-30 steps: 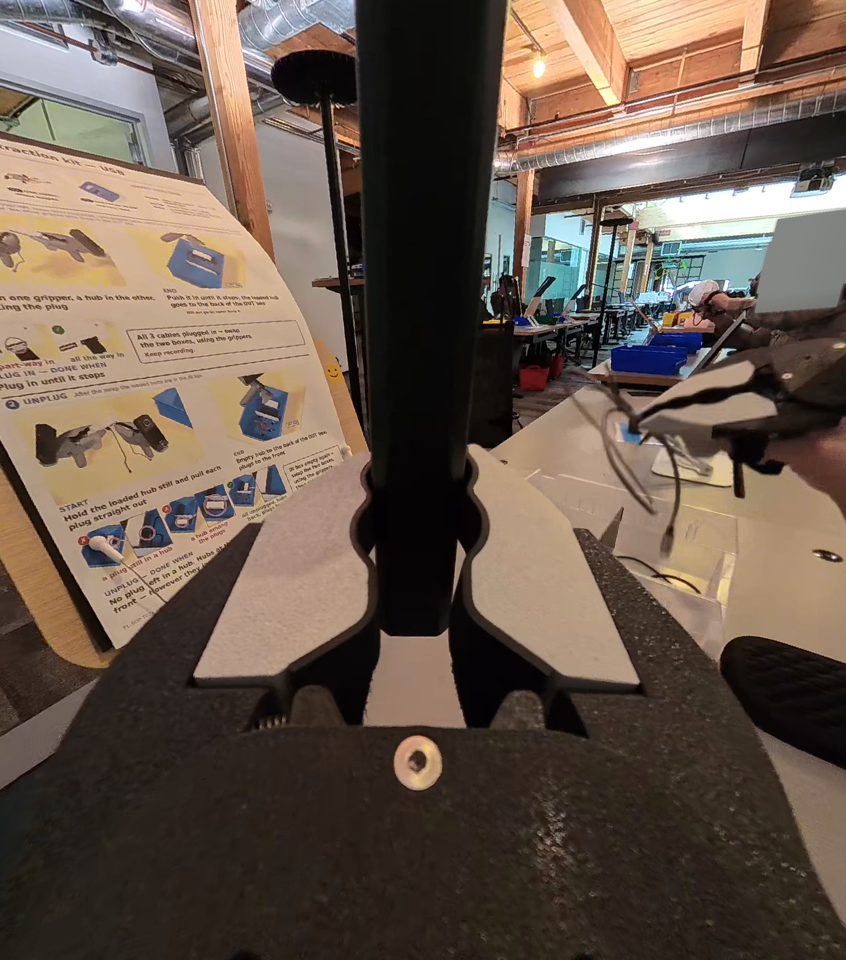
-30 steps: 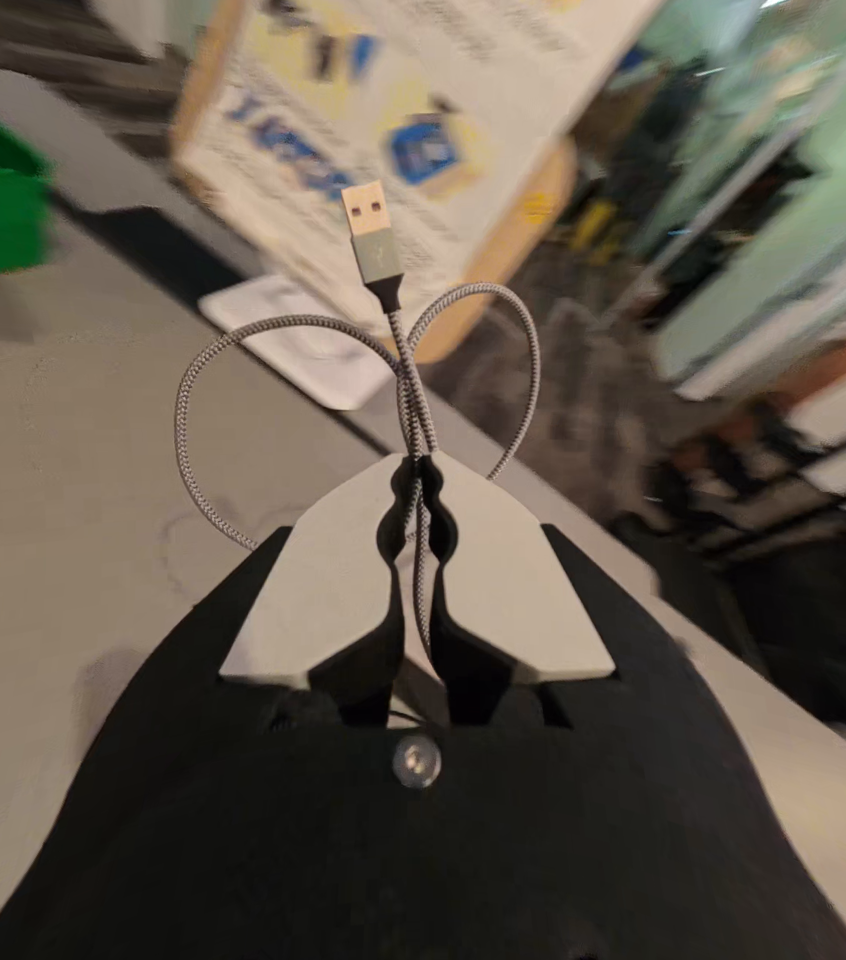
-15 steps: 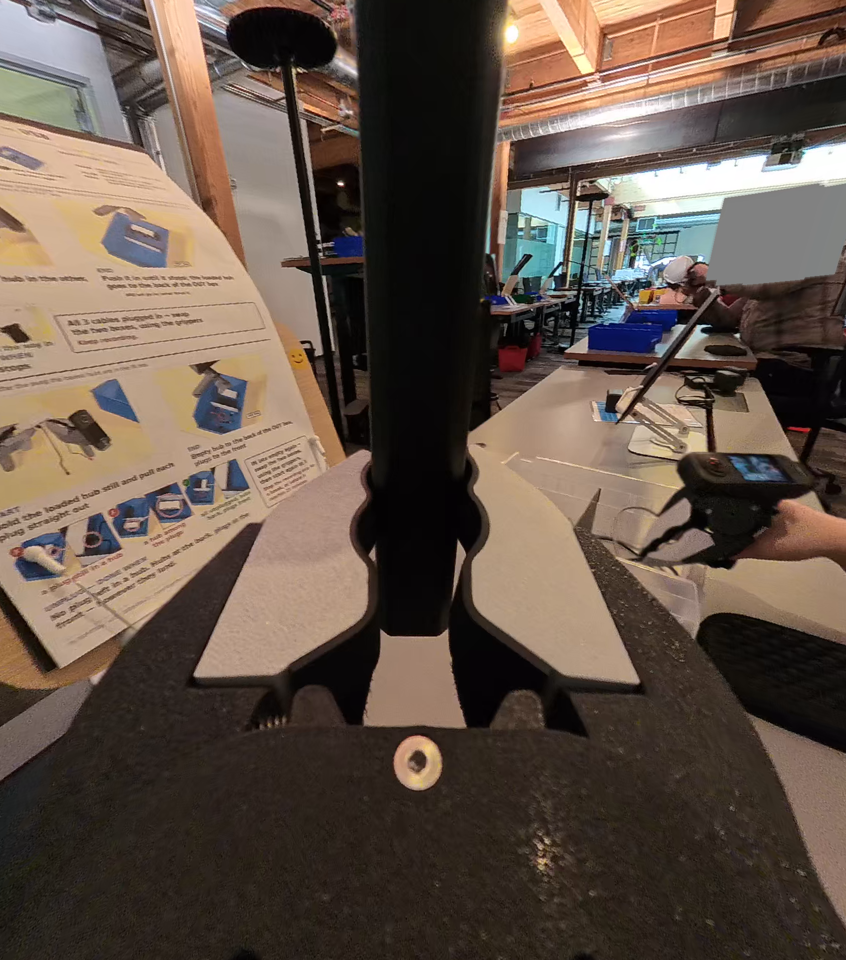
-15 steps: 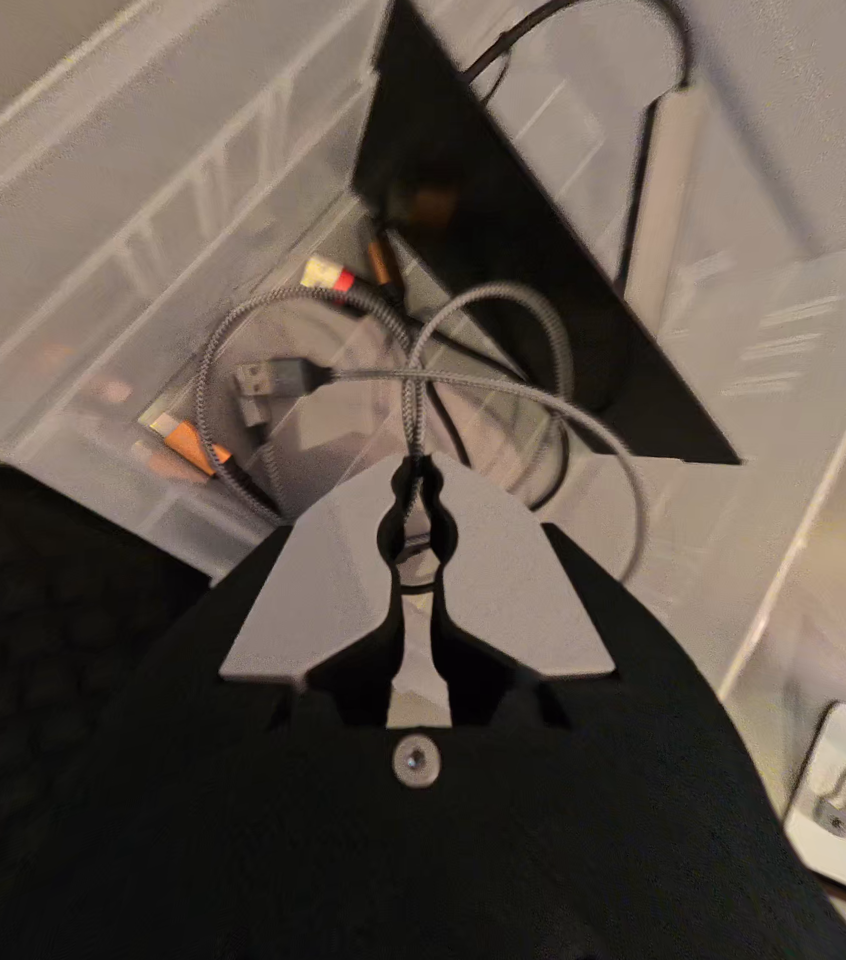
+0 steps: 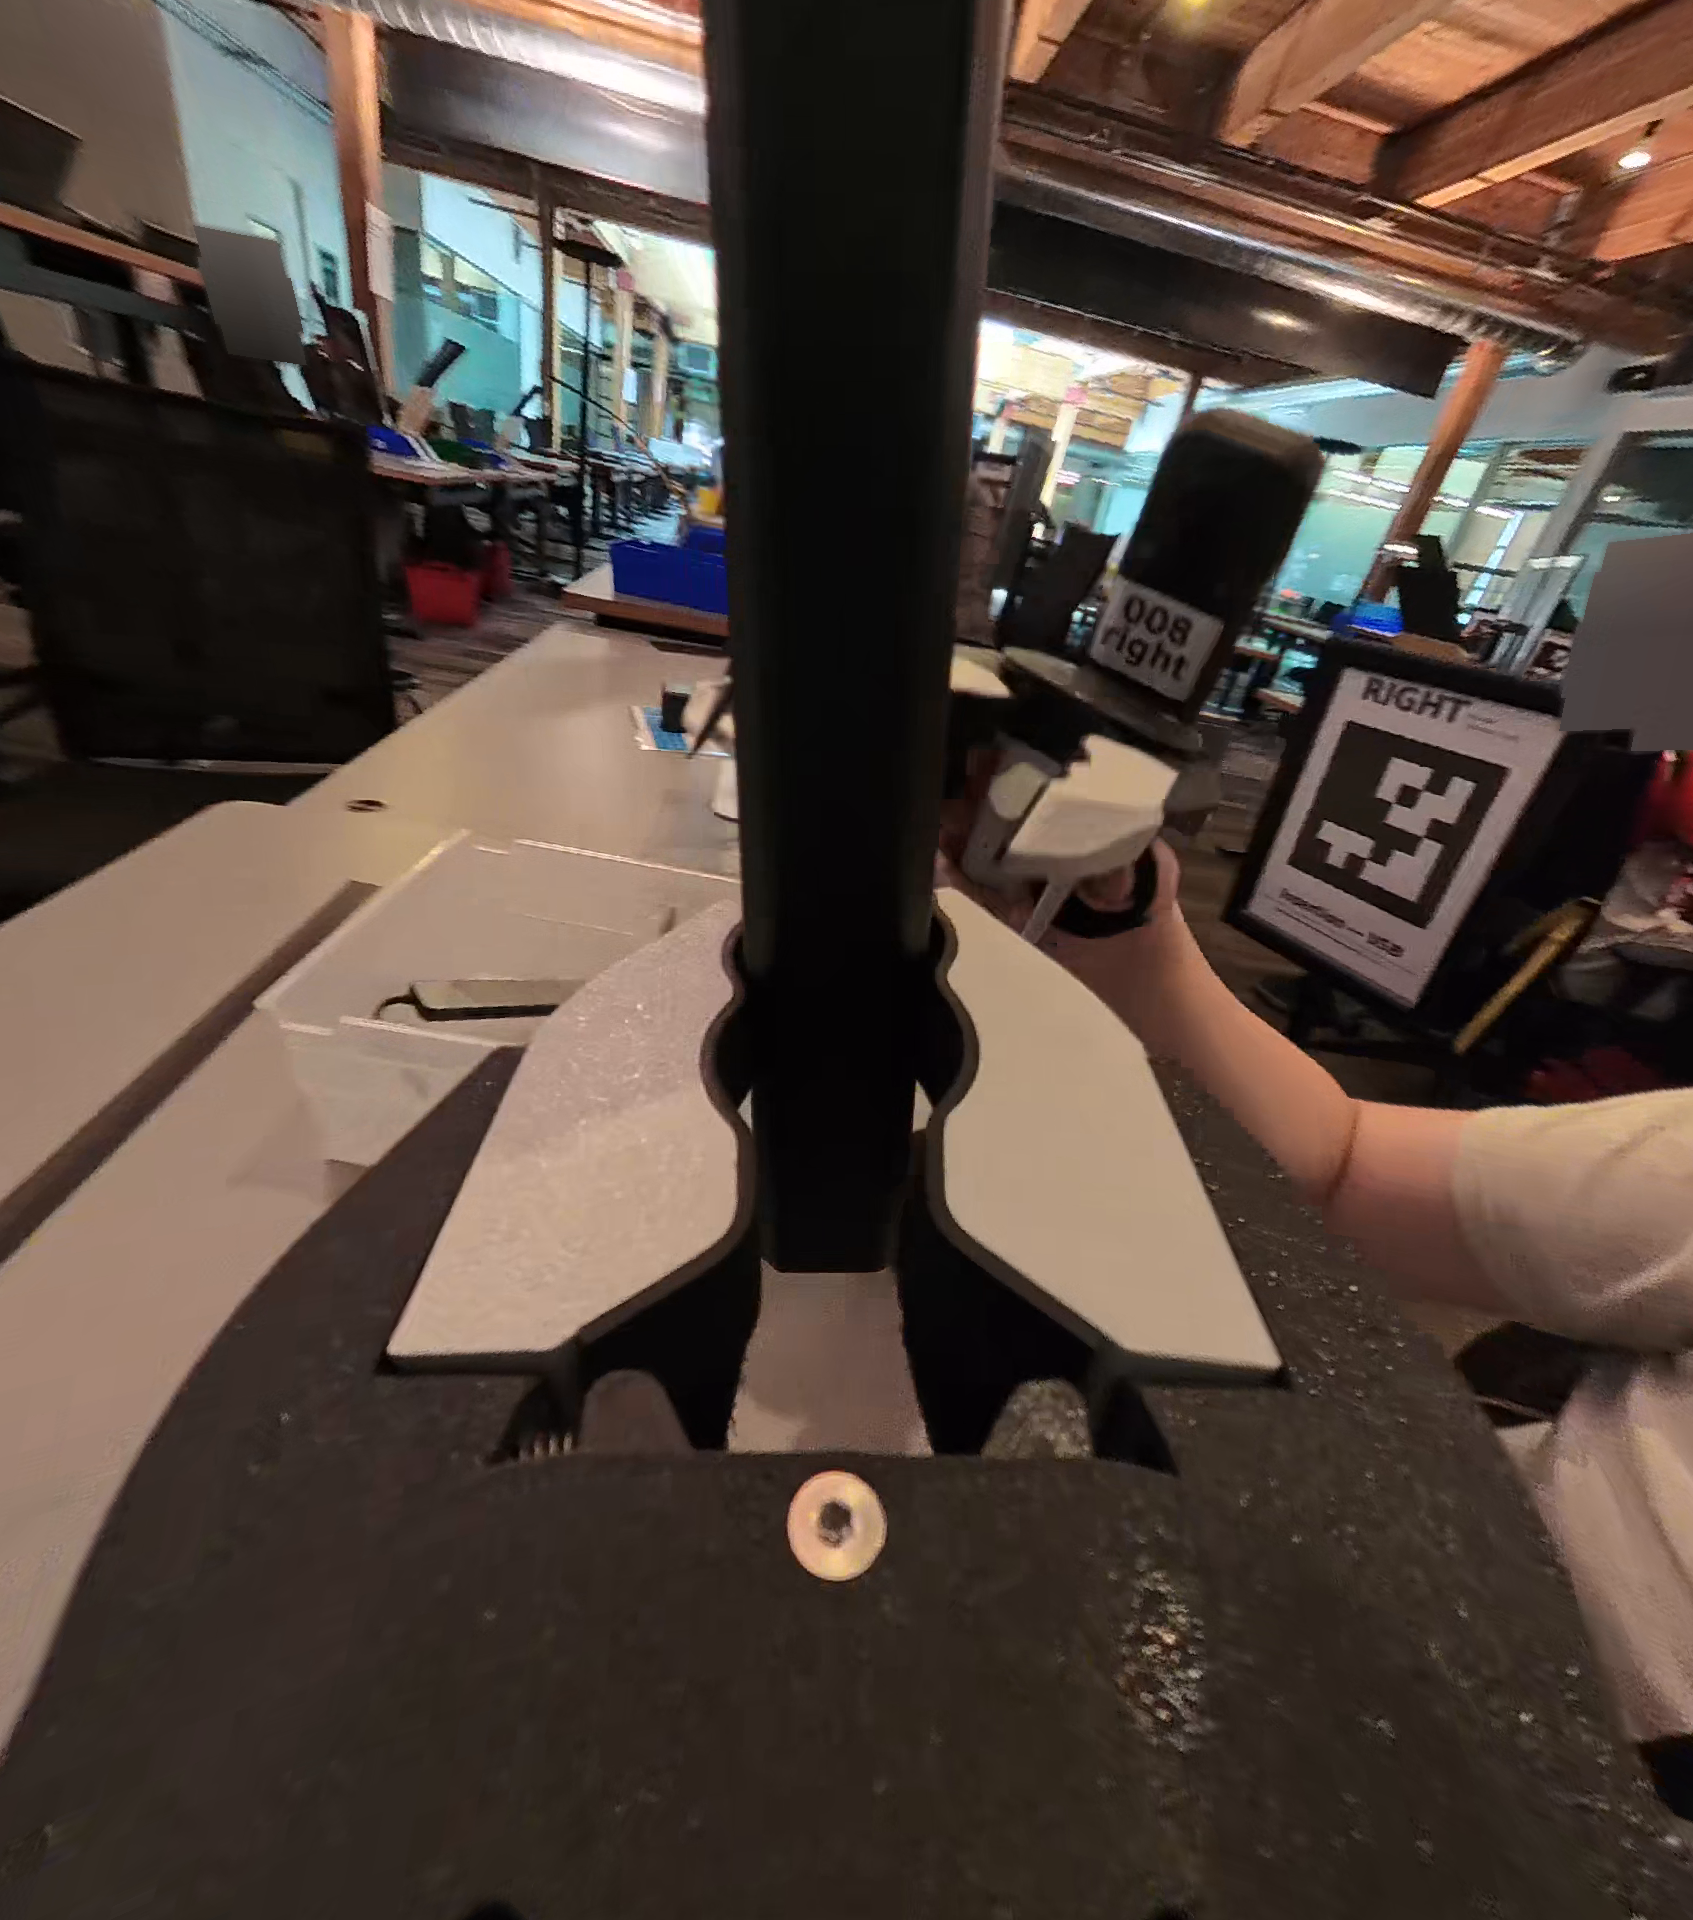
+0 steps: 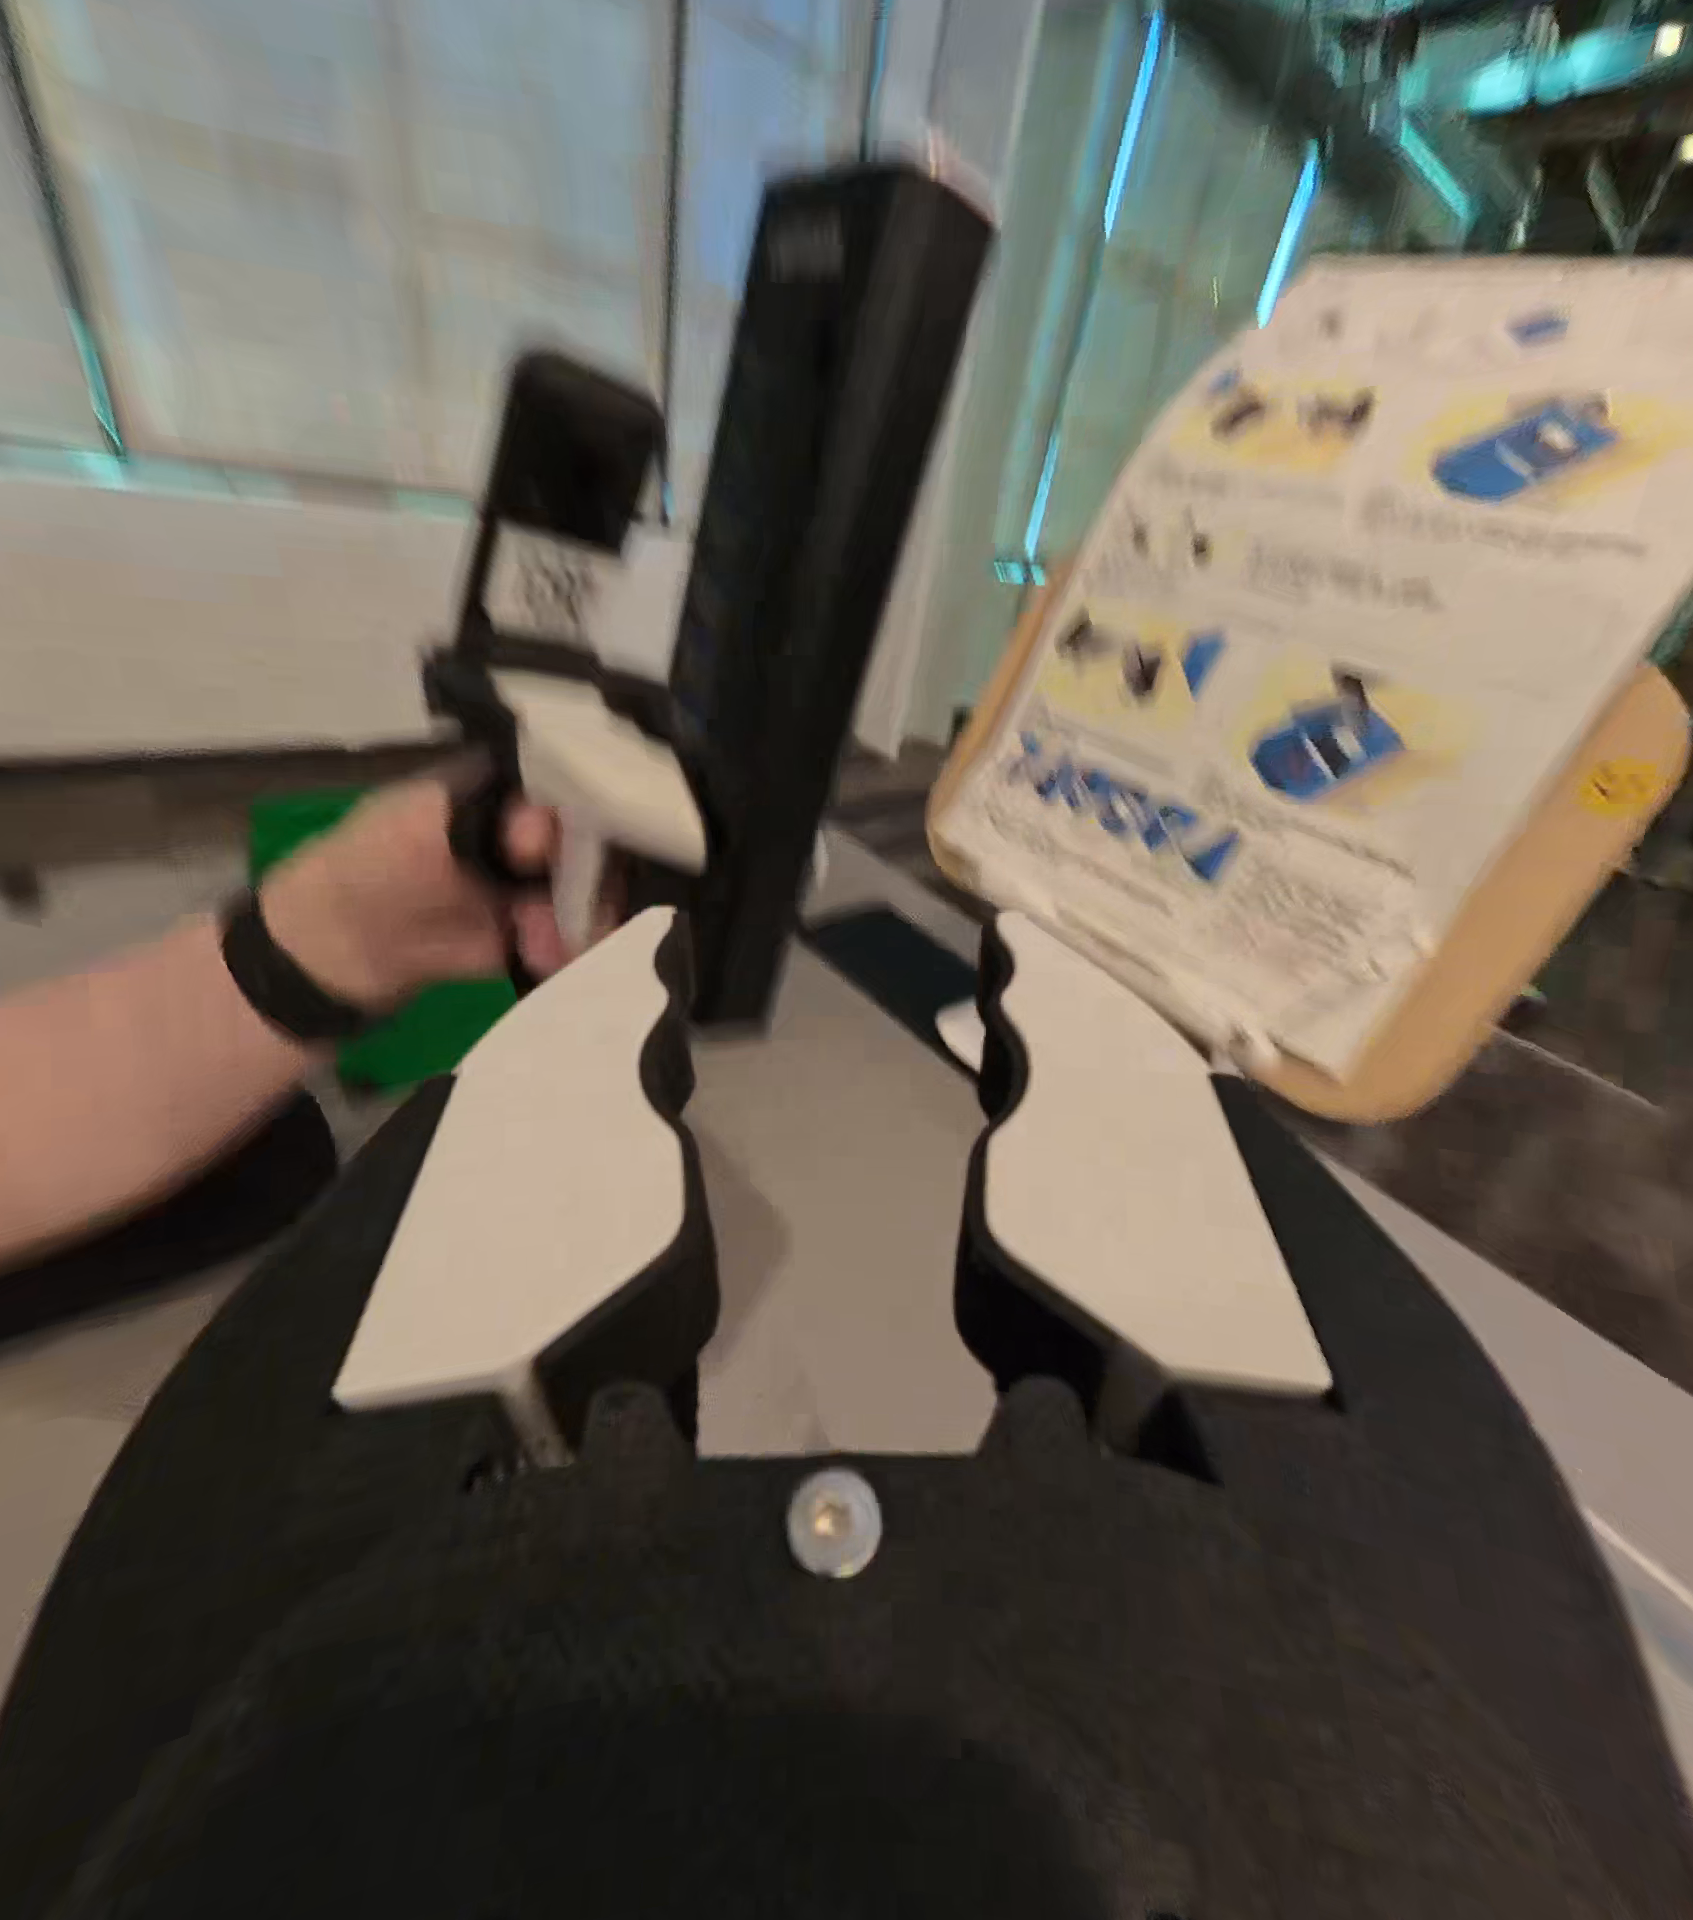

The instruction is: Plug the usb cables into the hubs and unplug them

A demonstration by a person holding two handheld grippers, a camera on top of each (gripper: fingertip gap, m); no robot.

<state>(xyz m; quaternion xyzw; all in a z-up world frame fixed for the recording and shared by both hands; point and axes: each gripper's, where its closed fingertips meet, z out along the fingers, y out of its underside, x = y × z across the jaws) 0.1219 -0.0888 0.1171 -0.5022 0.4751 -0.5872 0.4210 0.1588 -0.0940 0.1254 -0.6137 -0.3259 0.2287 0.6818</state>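
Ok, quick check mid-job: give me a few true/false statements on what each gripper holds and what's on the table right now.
1. The left gripper is clamped on a tall black hub. True.
2. The right gripper holds a braided cable. False: its fingers are spread and empty.
3. A slim dark device lies in the clear bin. True.
4. The instruction board lies flat on the table. False: it stands tilted.

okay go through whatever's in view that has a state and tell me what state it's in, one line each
left gripper: shut on the black hub.
black hub: upright, clamped between the fingers.
right gripper: open, holding nothing.
clear bin: open-topped, on the table, a dark device lying inside.
instruction board: propped, tilted.
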